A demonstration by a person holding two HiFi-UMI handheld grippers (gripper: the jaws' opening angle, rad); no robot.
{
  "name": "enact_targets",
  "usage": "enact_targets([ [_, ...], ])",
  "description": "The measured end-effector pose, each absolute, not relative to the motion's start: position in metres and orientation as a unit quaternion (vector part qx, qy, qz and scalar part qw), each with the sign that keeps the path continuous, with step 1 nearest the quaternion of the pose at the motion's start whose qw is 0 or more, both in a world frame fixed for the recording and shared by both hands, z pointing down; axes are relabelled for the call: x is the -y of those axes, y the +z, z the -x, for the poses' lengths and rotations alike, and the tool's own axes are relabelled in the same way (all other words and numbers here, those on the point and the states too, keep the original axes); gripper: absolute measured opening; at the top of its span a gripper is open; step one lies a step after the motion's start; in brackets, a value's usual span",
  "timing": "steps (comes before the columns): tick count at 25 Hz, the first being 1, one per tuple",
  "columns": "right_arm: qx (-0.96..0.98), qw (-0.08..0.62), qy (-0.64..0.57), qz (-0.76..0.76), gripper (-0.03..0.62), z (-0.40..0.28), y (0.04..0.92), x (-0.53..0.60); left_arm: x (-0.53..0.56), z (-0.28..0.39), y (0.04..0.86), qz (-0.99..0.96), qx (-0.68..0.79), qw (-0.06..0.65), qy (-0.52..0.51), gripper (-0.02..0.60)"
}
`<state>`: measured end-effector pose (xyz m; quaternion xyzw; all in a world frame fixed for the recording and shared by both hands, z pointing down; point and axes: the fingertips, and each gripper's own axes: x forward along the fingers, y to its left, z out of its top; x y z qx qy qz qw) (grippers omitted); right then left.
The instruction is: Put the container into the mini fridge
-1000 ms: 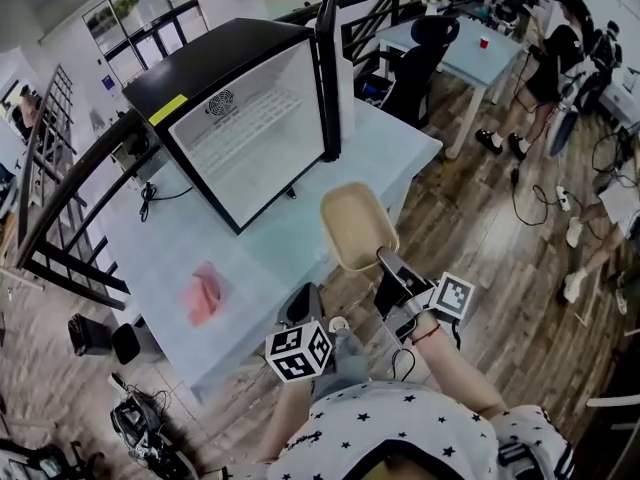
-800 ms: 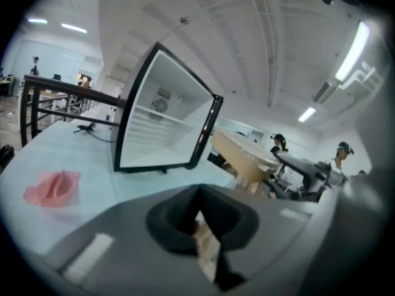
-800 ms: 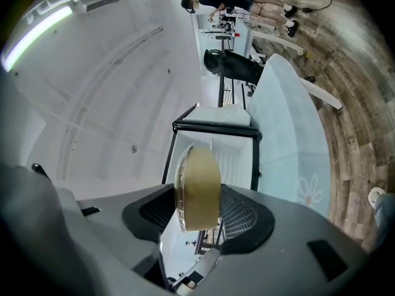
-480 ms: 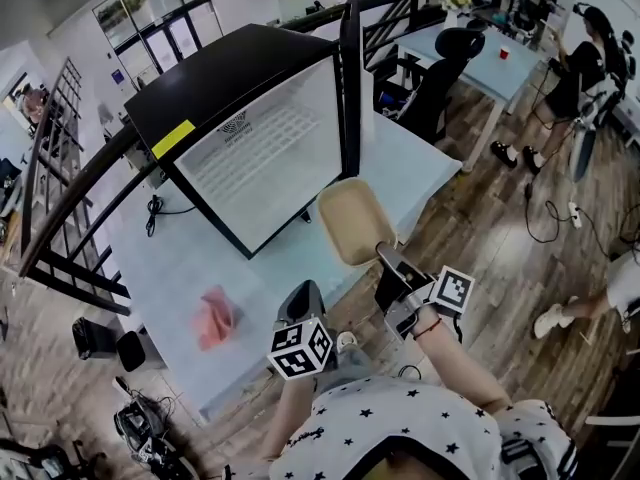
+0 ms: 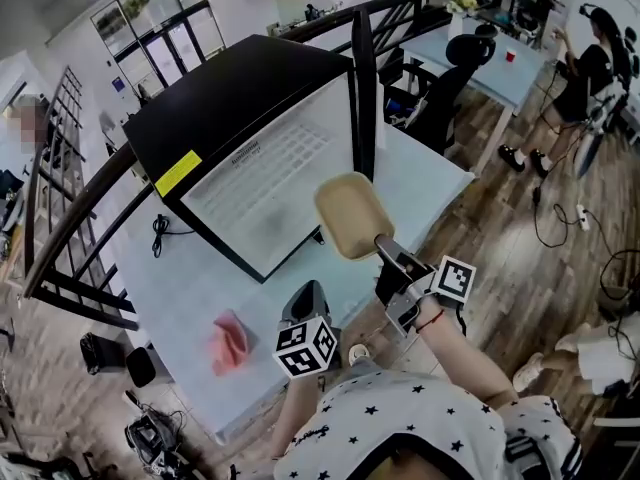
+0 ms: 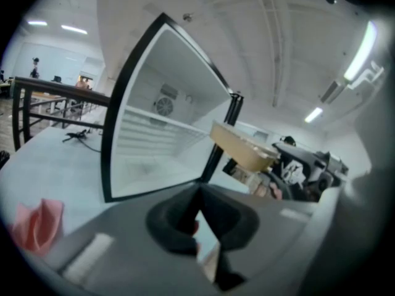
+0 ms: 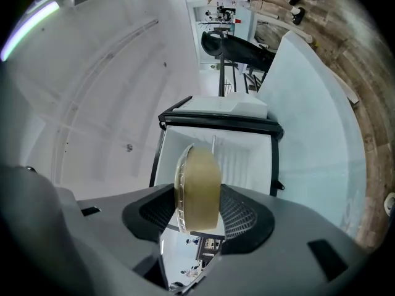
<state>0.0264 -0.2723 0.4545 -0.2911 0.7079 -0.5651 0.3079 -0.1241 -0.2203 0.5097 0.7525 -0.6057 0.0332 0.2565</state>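
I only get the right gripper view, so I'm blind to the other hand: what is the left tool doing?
Observer: The left tool is shut with nothing in it, low beside the right tool.
Operator: Anything on the table in the way?
Observer: A pink cloth lies on the table, left of the container's path to the mini fridge.
Operator: How does the container sit from the side?
Observer: Roughly level, in front of the opening, not yet inside.
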Motion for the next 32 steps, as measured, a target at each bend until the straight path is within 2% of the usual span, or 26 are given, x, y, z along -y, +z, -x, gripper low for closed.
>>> enact_targets([
  [18, -0.707, 0.308, -0.581, 0.26, 0.227, 0.023, 0.432, 0.357, 0.269, 0.152, 0.511, -0.746, 0.616, 0.248, 0.038, 0.006],
  [32, -0.71, 0.266, -0.609, 0.23, 0.227, 0.045, 0.433, 0.414, 0.289, 0.158, 0.514, -0.702, 0.664, 0.256, 0.019, 0.006],
])
